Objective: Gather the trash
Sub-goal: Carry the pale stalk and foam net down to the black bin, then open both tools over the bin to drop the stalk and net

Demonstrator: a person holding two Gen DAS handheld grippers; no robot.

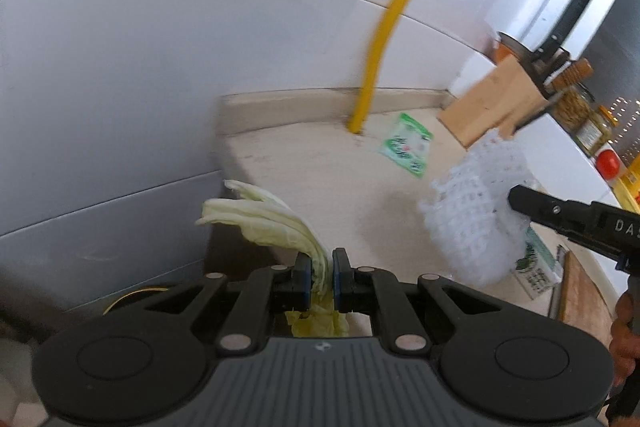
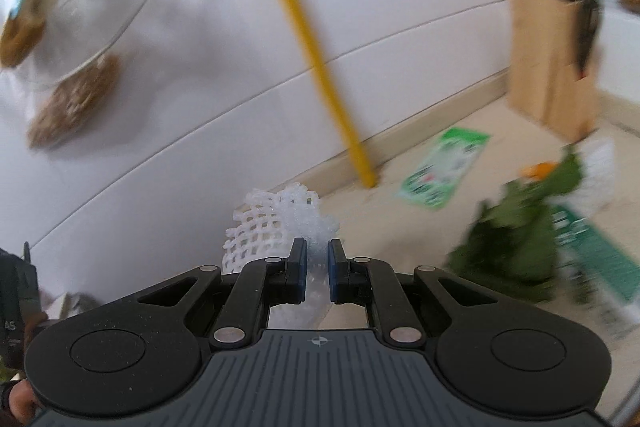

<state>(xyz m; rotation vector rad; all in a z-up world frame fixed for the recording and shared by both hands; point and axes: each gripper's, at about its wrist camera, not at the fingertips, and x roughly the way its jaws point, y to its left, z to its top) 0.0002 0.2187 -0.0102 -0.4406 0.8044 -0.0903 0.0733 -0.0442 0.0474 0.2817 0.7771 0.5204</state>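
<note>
Trash is partly gathered: the left gripper (image 1: 320,277) is clamped on pale cabbage leaves (image 1: 272,223) held off the countertop's left end, while the right gripper (image 2: 317,269) pinches a white foam fruit net (image 2: 276,227) above the countertop (image 1: 320,179). By my reading 2 pieces are in hand and more is left, with a green-and-white wrapper (image 1: 406,143) by the back edge near the yellow pipe (image 1: 394,19), dark leafy scraps (image 2: 516,231) and green packaging (image 2: 592,251) toward the right. No bin is identifiable, and motion blur hides the wrapper's print
</note>
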